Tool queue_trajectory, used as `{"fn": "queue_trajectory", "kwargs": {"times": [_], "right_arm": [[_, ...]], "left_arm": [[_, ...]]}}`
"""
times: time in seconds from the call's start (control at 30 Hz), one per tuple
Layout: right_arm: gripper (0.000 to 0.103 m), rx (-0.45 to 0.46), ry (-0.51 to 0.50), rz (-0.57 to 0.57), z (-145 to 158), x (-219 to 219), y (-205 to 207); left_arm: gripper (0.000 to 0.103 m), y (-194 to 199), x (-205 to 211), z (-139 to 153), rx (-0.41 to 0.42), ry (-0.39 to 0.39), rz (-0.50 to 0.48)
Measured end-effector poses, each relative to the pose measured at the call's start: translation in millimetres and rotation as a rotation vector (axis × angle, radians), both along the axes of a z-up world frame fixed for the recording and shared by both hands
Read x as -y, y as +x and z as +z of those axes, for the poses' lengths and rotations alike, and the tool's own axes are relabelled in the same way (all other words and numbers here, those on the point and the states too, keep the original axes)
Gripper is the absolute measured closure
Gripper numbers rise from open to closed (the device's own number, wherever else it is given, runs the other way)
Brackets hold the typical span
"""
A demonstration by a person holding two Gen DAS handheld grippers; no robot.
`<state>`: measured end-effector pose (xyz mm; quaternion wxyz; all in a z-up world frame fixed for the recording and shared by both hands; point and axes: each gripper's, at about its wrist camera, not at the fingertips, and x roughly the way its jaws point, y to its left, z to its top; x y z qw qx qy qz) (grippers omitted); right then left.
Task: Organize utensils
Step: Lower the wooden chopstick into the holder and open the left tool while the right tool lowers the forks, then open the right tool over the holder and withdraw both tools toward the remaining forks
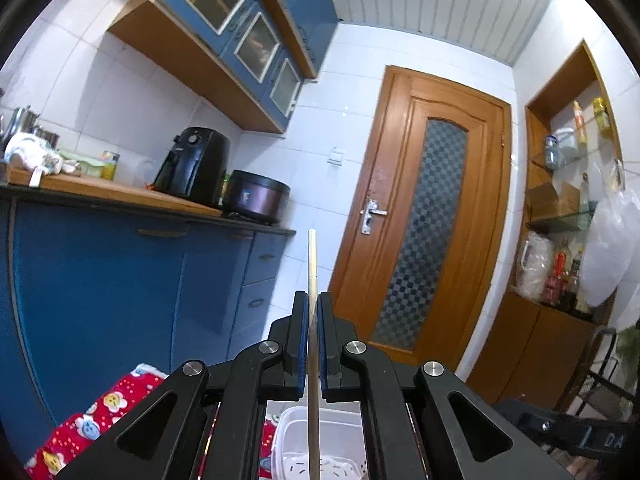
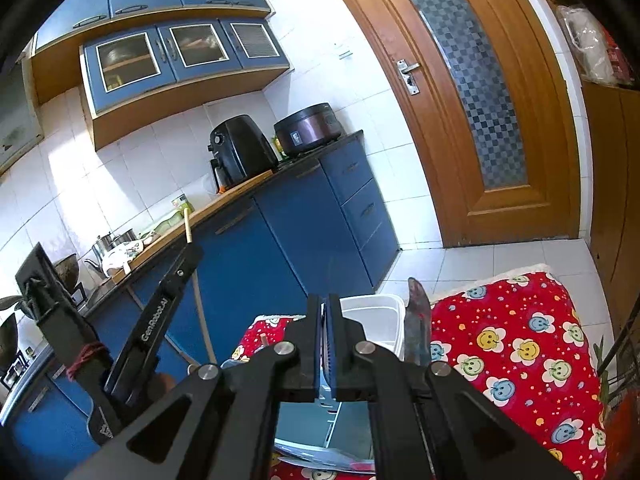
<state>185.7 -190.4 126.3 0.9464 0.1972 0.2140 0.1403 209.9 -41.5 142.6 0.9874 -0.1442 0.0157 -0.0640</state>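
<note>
In the left wrist view my left gripper (image 1: 313, 300) is shut on a pale wooden chopstick (image 1: 312, 264) that stands upright between its pads, one end high above the fingertips. Its lower end hangs over a white plastic basket (image 1: 294, 432). The right wrist view shows the same left gripper (image 2: 192, 246) at the left with the chopstick (image 2: 187, 224). My right gripper (image 2: 324, 300) is shut, and nothing shows between its pads. Behind it stands the white basket (image 2: 376, 316). A metal knife blade (image 2: 416, 320) points up just right of the right gripper's fingers, apart from the pads.
A red cloth with smiley flowers (image 2: 516, 344) covers the surface under the basket. Blue cabinets (image 2: 304, 216) carry a counter with a black air fryer (image 2: 240, 152) and a rice cooker (image 2: 310, 124). A wooden door (image 1: 424, 216) and a shelf niche with bottles (image 1: 568, 216) stand beyond.
</note>
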Motion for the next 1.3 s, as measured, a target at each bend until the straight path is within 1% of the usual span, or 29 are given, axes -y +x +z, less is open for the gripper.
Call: {"fn": "queue_trajectory", "kwargs": {"times": [0.1,0.17,0.23,0.47,0.63,0.67,0.83,0.93,0.97,1.03,1.07,1.1,1.13,1.17,1.3], "right_arm": [[0.098,-0.005,0.031,0.015,-1.0,3.0,-2.8],[0.097,-0.006,0.049,0.026,-1.2,4.7,-4.4],[0.096,-0.006,0.062,0.033,-1.5,5.6,-6.5],[0.096,0.007,0.068,0.036,0.6,9.0,-15.7],[0.096,0.014,0.091,0.03,-0.1,17.0,-21.7],[0.096,0.013,0.094,0.03,-0.2,17.3,-22.5],[0.096,0.008,0.106,0.023,-2.1,21.8,-29.4],[0.096,0.008,0.112,0.017,-2.1,25.1,-35.5],[0.096,0.007,0.114,0.016,-1.9,26.1,-37.4],[0.096,0.001,0.118,0.013,-2.2,28.0,-41.0],[0.096,-0.001,0.12,0.012,-2.4,28.8,-42.8],[0.096,-0.004,0.121,0.01,-2.0,29.1,-43.8],[0.096,-0.01,0.119,0.006,-2.3,29.5,-46.0],[0.096,-0.014,0.118,0.004,-3.0,29.8,-48.1],[0.095,-0.034,0.118,-0.006,-5.6,32.1,-56.9]], "left_arm": [[0.099,-0.8,2.5,-3.4,0.006,0.015,0.015],[0.099,-3.1,7.7,-9.2,0.01,0.049,0.024],[0.099,-4.4,11.3,-14.6,0.005,0.066,0.025],[0.099,-4.5,13.9,-26.4,-0.015,0.081,0.022],[0.099,-6.9,14.0,-38.8,-0.048,0.111,0.033],[0.099,-9.6,14.9,-39.5,-0.04,0.126,0.047],[0.099,-17.8,21.7,-38.7,-0.036,0.167,0.024],[0.099,-22.2,22.9,-38.5,-0.039,0.171,0.014],[0.097,-23.2,22.8,-37.8,-0.044,0.168,0.01],[0.091,-24.3,22.1,-36.6,-0.06,0.165,0.002],[0.084,-24.7,21.7,-35.7,-0.072,0.164,-0.005],[0.074,-24.8,21.5,-35.0,-0.076,0.163,-0.008],[0.07,-26.0,21.0,-34.2,-0.081,0.16,-0.013],[0.069,-27.5,20.6,-33.1,-0.082,0.159,-0.017],[0.069,-38.2,22.0,-23.6,-0.075,0.181,-0.031]]}}
